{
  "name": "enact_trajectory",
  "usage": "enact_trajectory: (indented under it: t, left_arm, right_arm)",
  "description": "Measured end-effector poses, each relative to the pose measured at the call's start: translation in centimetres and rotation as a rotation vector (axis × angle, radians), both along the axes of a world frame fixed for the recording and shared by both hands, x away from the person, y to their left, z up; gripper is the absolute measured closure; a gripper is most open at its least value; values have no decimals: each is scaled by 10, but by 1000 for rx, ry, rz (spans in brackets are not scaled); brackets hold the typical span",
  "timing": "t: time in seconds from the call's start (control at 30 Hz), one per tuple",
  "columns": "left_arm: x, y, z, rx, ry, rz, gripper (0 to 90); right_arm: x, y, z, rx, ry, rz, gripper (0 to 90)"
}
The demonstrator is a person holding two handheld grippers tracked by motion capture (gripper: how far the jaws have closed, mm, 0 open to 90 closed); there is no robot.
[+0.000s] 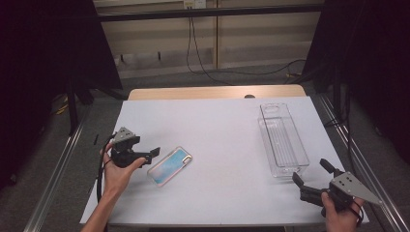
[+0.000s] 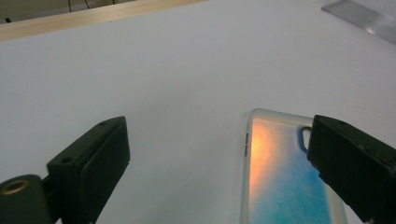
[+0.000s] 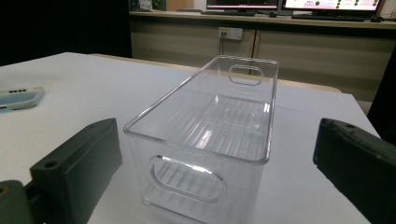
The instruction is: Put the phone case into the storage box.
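Note:
A phone case (image 1: 169,166) with a blue and orange back lies flat on the white table, left of centre. My left gripper (image 1: 150,157) is open just to the left of it, level with the table. In the left gripper view the phone case (image 2: 280,182) lies in front of the right jaw, and no pad of the left gripper (image 2: 219,168) presses on it. A clear plastic bin (image 1: 283,140) stands empty at the right. My right gripper (image 1: 312,171) is open just short of its near end. In the right gripper view the clear bin (image 3: 219,116) stands between the wide jaws of the right gripper (image 3: 210,172), untouched.
The white table top (image 1: 217,125) ends at a wooden strip (image 1: 212,92) at the far side. Metal rails (image 1: 353,150) run along both sides of the table. The phone case (image 3: 18,98) lies far off at the left edge of the right gripper view.

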State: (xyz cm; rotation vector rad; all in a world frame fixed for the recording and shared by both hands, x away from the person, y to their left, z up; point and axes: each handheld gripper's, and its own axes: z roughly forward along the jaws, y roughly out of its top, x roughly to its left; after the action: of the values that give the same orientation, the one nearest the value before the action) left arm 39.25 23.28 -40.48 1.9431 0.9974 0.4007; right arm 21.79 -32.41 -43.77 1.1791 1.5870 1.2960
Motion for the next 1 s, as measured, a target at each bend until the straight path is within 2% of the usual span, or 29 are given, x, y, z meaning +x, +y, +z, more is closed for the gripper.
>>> enact_trajectory:
  t: [0.1, 0.17, 0.2, 0.23, 0.3, 0.33, 0.43, 0.5, 0.6, 0.63, 0.67, 0.7, 0.9, 1.0]
  left_arm:
    - [-4, 1, 3, 51, -5, -5, 49]
    - [-6, 2, 2, 26, 21, -27, 41]
    - [-6, 2, 2, 26, 21, -27, 41]
    - [-7, 3, 1, 10, 54, -67, 45]
    - [-8, 1, 0, 24, 60, -80, 46]
    - [-9, -1, -1, 48, 72, -88, 48]
    - [-10, -5, -2, 51, 83, -127, 47]
    - [-9, -9, -5, 80, 88, -135, 47]
    - [-8, -17, -11, 127, 123, -140, 50]
    - [-8, -17, -11, 127, 123, -140, 56]
    - [-8, -20, -13, 134, 141, -158, 57]
    - [-7, -24, -15, 120, 162, -175, 56]
    - [-6, -30, -15, 130, 170, -195, 56]
    - [-2, -38, -21, 146, 205, -206, 57]
  right_arm:
    - [0, 0, 0, 0, -1, -1, 2]
    - [0, 0, 0, 0, 0, 1, 2]
    - [0, 0, 0, 0, 0, 1, 2]
    - [0, 0, 0, -1, 2, 2, 2]
    - [0, 0, 0, -1, 2, 2, 2]
    - [0, 0, 0, -1, 1, 3, 2]
    - [0, 1, 0, -2, 0, 4, 2]
    - [0, 1, 0, -2, 1, 6, 2]
    - [0, 1, 0, -5, 1, 9, 2]
    - [0, 1, 0, -5, 1, 9, 2]
    - [0, 1, 0, -5, 1, 9, 2]
    - [0, 1, 0, -6, 1, 10, 2]
    - [0, 1, 1, -3, 1, 13, 2]
    - [0, 1, 0, -3, 2, 12, 3]
